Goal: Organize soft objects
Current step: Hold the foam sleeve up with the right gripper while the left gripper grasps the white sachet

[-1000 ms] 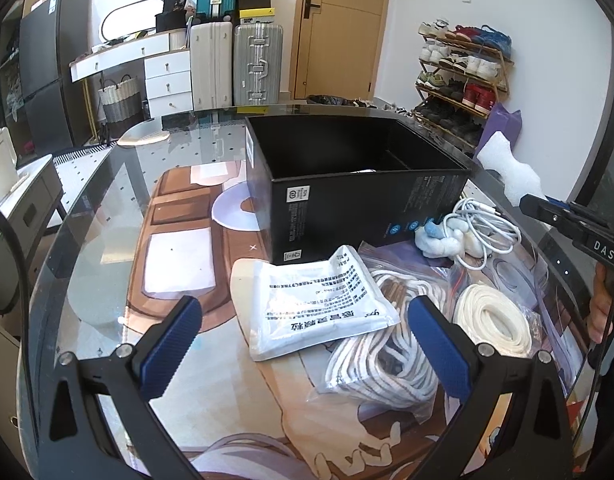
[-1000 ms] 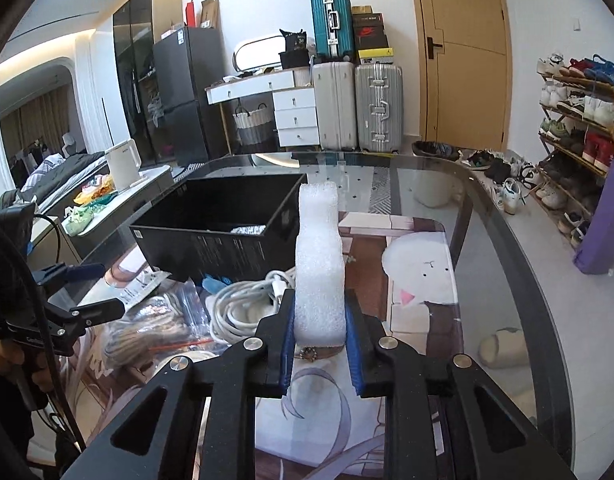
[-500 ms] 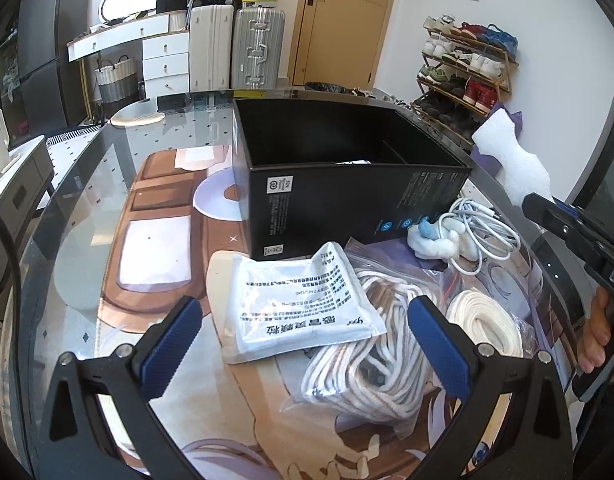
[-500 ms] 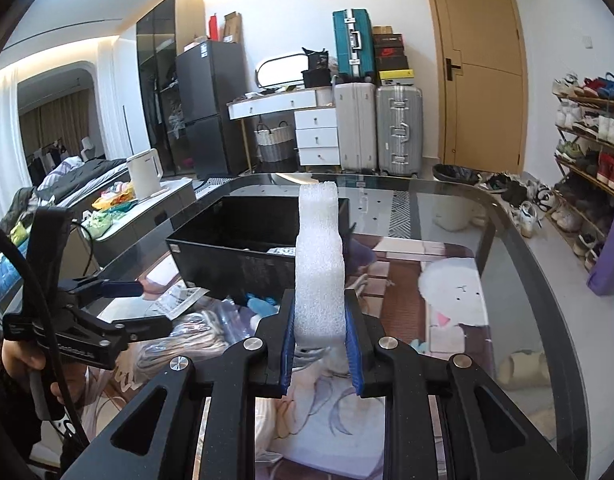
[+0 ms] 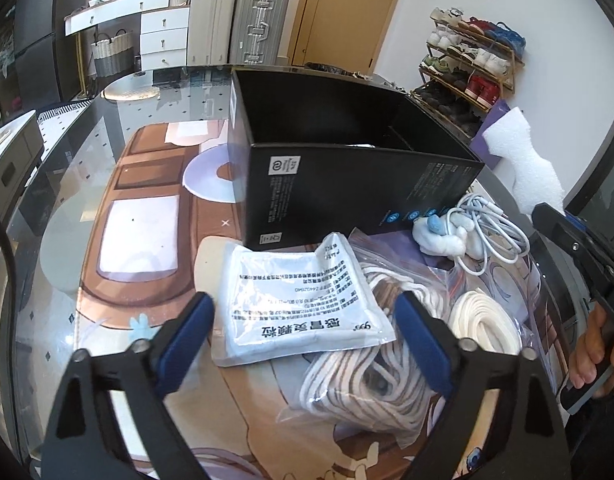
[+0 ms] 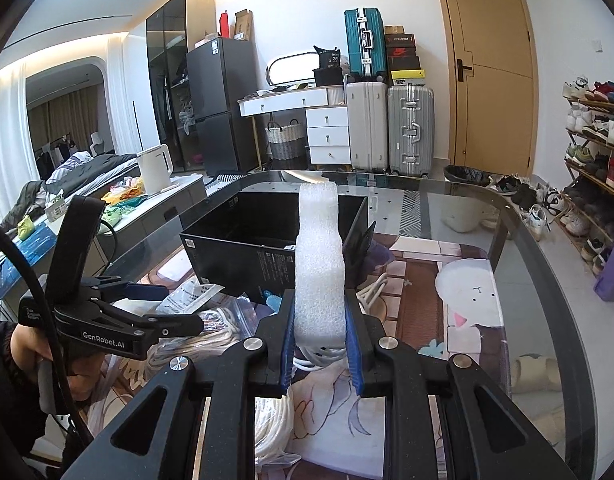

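Note:
My right gripper [image 6: 320, 312] is shut on a white foam piece [image 6: 318, 264] and holds it upright above the table, near the open black box [image 6: 243, 248]. The foam also shows in the left wrist view [image 5: 523, 160], right of the black box [image 5: 347, 196]. My left gripper [image 5: 303, 320] is open and empty, low over a white printed pouch [image 5: 299, 304] that lies between its fingers. Beside the pouch are a clear bag of white rope [image 5: 371, 368], a white rope coil [image 5: 487, 324], a white cable [image 5: 491, 232] and a small blue-and-white soft toy [image 5: 439, 232].
The things lie on a printed mat [image 5: 147, 240] on a glass table [image 6: 539, 280]. The box stands at the table's middle. Suitcases [image 6: 407, 128], a drawer unit and a shoe rack [image 6: 599, 140] stand beyond the table.
My left gripper has moved forward and down toward the pouch. My right gripper has risen with the foam and moved closer to the box.

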{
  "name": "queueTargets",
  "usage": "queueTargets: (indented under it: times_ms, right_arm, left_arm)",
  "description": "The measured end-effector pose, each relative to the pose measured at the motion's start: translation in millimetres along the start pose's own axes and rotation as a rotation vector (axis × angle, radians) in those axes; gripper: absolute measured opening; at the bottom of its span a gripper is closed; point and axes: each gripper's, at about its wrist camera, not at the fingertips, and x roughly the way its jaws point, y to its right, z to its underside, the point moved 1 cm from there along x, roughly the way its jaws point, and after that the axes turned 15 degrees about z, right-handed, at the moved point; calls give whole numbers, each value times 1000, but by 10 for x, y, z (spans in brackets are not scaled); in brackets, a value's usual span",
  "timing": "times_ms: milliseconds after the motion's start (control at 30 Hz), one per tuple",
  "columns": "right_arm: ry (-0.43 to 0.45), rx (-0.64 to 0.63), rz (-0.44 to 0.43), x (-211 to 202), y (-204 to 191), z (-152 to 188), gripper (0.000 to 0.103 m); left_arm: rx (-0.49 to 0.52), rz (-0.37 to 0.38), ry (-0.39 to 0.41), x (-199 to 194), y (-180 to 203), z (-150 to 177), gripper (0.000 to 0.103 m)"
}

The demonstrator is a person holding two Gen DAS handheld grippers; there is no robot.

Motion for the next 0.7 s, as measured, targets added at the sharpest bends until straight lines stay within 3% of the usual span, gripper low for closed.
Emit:
queueTargets:
  times_ms: [200, 700]
  right_arm:
    - [2, 1, -8, 12, -6, -15, 22]
    - [17, -7, -19, -13, -15, -19, 22]
  left_arm:
    - [6, 14, 18, -34, 9, 2, 66]
    - [41, 17, 40, -161, 54, 54, 52]
